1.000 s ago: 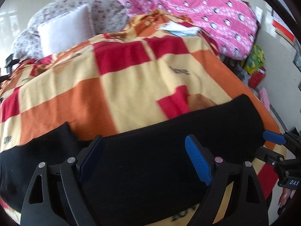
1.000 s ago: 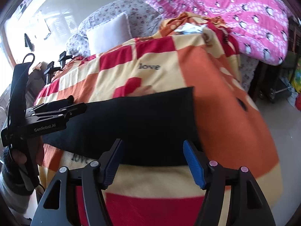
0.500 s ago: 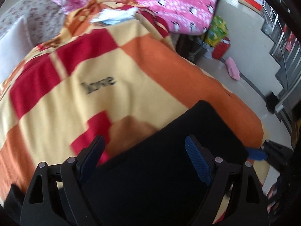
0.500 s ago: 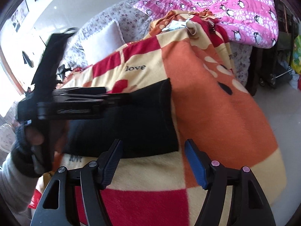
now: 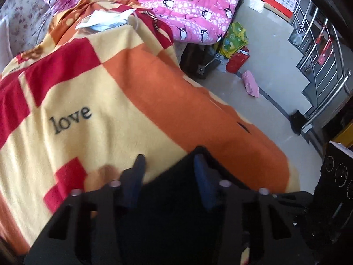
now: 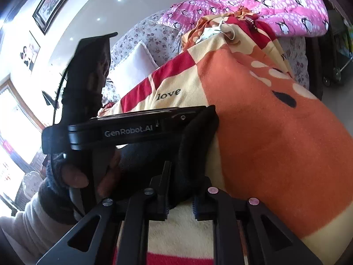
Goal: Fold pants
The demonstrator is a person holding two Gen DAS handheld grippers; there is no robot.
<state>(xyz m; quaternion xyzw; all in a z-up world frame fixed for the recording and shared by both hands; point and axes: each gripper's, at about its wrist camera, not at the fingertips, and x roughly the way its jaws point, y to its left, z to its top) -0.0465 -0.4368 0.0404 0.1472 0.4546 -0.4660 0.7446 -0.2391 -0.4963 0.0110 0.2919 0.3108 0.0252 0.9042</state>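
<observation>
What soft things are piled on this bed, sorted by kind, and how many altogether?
Black pants: 1, bunched between both grippers
Blankets and quilts: 3 — checked blanket, pink penguin quilt, floral cover
White pillow: 1
Total: 5

The left tool [image 5: 168, 165] hides most of the black pants [image 5: 176, 198].

A checked orange, red and cream blanket [image 5: 154, 101] printed "love" covers the bed, with a pink penguin quilt [image 5: 176, 4] behind.
</observation>
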